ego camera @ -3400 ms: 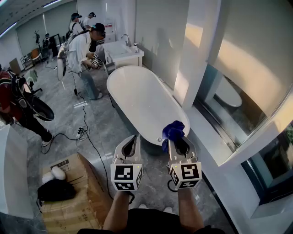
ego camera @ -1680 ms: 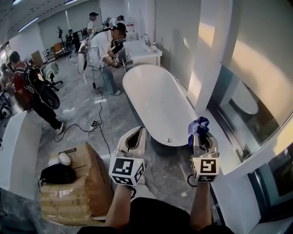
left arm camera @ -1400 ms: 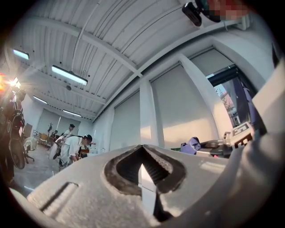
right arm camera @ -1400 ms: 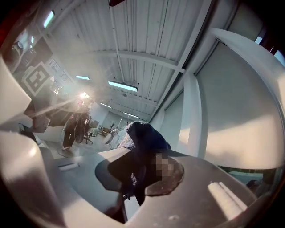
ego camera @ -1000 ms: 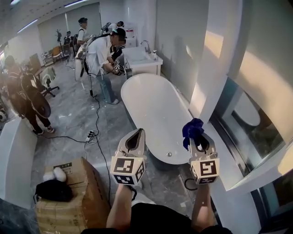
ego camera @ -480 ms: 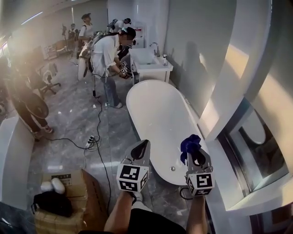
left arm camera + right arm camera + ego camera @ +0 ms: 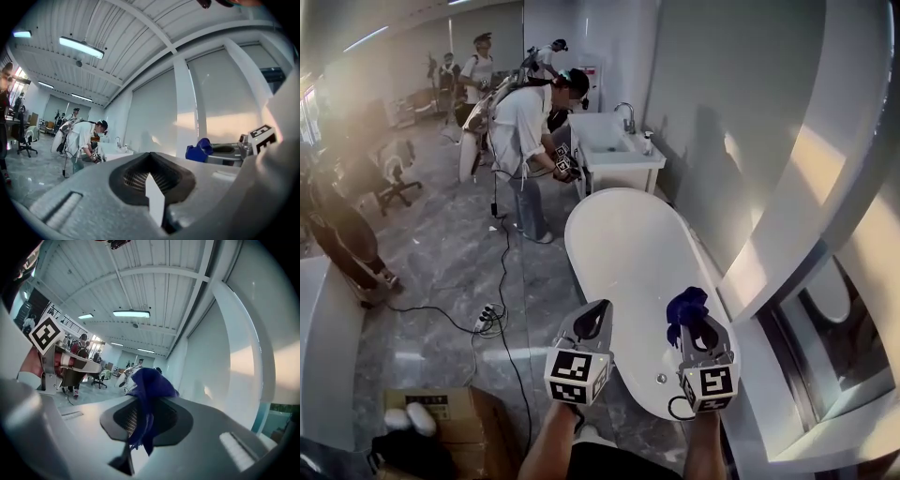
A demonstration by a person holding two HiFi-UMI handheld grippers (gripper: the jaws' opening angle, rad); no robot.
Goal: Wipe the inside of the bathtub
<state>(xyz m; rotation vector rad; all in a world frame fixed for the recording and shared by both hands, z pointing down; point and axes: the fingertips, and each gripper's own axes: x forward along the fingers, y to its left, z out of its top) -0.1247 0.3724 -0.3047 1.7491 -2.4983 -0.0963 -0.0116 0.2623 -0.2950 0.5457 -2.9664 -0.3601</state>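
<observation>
A white oval bathtub [image 7: 630, 272] stands on the grey floor beside a white wall, with its near end below my grippers. My right gripper [image 7: 697, 323] is shut on a dark blue cloth [image 7: 685, 307], held in the air over the tub's near right rim. The blue cloth [image 7: 147, 390] bunches up out of the shut jaws in the right gripper view. My left gripper [image 7: 592, 321] hangs shut and empty over the tub's near left rim. From the left gripper view, the blue cloth [image 7: 200, 149] shows at the right.
A person in a white shirt [image 7: 526, 131] bends over by a white washbasin [image 7: 614, 145] beyond the tub's far end. Cables [image 7: 492, 309] trail over the floor at left. A cardboard box [image 7: 459, 424] sits near left. A white column [image 7: 787, 206] and a window stand at right.
The view has moved forward toward the tub, and its near end now lies under both grippers. The right gripper still holds the cloth; the left stays shut and empty.
</observation>
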